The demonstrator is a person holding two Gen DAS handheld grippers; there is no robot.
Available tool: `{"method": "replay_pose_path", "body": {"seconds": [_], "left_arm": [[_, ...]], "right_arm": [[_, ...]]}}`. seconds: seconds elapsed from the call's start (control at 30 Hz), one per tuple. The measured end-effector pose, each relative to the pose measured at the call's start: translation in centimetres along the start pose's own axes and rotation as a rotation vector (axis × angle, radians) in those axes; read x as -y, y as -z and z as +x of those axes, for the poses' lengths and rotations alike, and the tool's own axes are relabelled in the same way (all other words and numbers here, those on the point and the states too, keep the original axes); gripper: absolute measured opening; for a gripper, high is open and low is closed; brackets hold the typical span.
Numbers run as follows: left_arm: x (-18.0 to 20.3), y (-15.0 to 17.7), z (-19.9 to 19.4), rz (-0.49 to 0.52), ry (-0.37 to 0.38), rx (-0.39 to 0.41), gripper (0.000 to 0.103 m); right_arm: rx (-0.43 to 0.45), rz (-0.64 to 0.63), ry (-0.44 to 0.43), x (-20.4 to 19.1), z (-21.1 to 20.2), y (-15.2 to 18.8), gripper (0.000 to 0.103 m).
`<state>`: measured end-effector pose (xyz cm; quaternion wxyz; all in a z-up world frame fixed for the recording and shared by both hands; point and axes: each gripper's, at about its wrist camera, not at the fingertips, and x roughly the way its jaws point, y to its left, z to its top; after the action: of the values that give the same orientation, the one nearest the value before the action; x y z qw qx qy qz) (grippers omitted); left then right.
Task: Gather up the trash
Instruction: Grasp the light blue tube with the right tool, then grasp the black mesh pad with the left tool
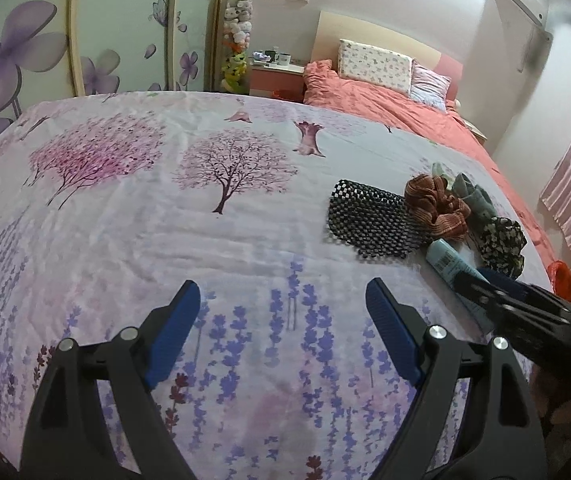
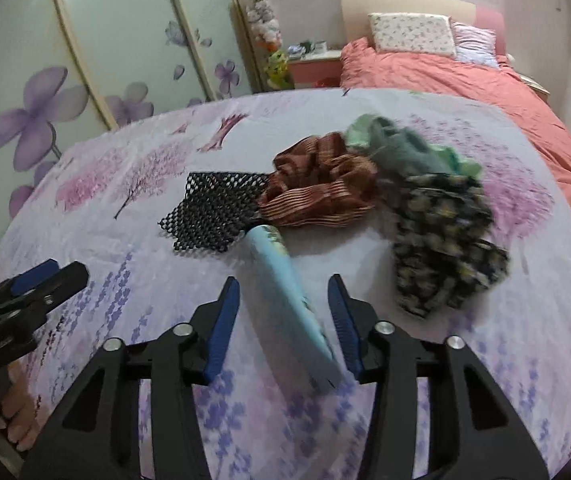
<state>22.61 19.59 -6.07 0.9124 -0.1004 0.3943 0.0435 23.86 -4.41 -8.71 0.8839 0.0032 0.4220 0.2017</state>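
A light blue tube [image 2: 285, 300] lies on the floral sheet [image 2: 125, 240], between the fingers of my right gripper [image 2: 284, 280]. The pads stand apart from the tube on both sides, so the gripper is open. Beyond the tube lie a black mesh piece [image 2: 217, 216], a brown striped scrunchie [image 2: 317, 188], a green cloth [image 2: 401, 148] and a black floral scrunchie [image 2: 445, 240]. My left gripper [image 1: 283, 286] is open wide over bare sheet, with nothing between its fingers. In the left wrist view the tube [image 1: 445, 260] and the right gripper [image 1: 485, 288] sit at the right.
A bed with a coral duvet [image 1: 385, 100] and pillows [image 1: 373, 64] stands at the back right, a nightstand [image 1: 277, 72] beside it. Wardrobe doors with purple flowers [image 1: 25, 52] fill the left. An orange thing [image 1: 565, 280] shows past the sheet's right edge.
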Motion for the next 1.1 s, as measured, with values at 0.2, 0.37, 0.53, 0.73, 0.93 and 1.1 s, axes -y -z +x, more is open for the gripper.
{"method": "replay_pose_path", "body": {"seconds": [0.2,0.37,0.53,0.73,0.93,1.1], "left_arm": [[0.1,-0.1,0.0,0.01,-0.004,0.004,0.083],[0.9,-0.4,0.7,0.026,0.005,-0.007,0.082],[3.1,-1.0,2.1,0.066,0.021,-0.009,0.081],[6.4,-2.5,4.9,0.118,0.015,-0.022,0.077],[8.4,-3.7,7.7,0.122,0.006,-0.065,0.073],[9.7,-3.8,9.5,0.15,-0.04,-0.084,0.071]], "right_arm": [[-0.008,-0.042,0.018,-1.0,0.7,0.4,0.03],[-0.011,-0.053,0.034,-0.5,-0.7,1.4,0.022],[0.008,-0.007,0.049,1.4,-2.8,3.0,0.022],[0.089,0.094,0.062,4.7,-6.6,4.0,0.022],[0.155,0.162,0.117,8.2,-9.2,4.2,0.022],[0.144,0.218,0.144,10.7,-8.8,4.6,0.022]]}}
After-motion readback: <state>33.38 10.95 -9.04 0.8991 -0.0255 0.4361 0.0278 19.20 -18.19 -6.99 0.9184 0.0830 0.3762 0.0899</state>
